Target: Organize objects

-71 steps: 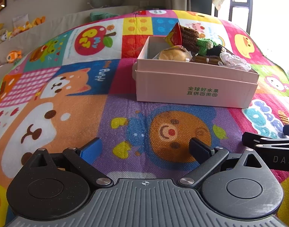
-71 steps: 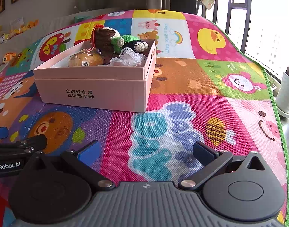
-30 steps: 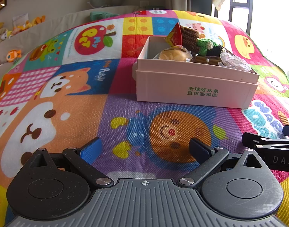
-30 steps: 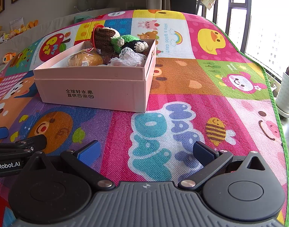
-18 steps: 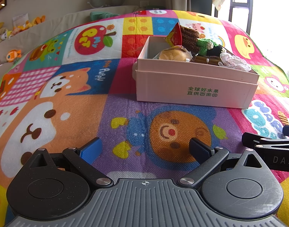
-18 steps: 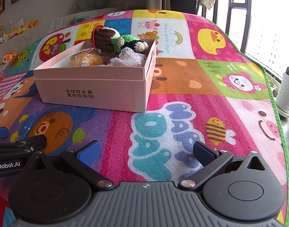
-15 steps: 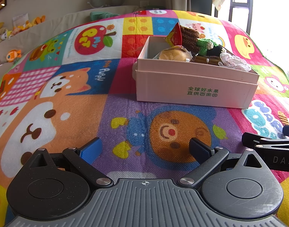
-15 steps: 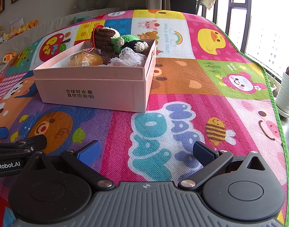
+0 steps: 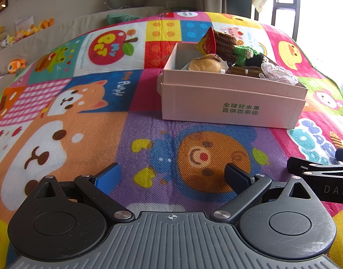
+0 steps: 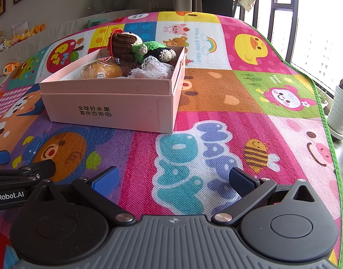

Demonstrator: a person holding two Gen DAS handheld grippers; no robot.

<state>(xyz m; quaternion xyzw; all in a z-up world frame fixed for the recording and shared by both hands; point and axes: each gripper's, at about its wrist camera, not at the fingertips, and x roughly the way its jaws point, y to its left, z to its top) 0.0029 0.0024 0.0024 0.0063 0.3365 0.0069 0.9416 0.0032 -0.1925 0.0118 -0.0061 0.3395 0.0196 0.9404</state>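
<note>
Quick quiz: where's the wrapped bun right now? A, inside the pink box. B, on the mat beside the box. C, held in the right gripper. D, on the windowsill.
A: the bun lies inside the pink box next to the knitted toys, and both grippers are open and hold nothing.

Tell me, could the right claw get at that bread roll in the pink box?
Probably yes. The right claw is open and empty, the box has no lid, and the bread roll lies near its front wall, with bare mat between.
</note>
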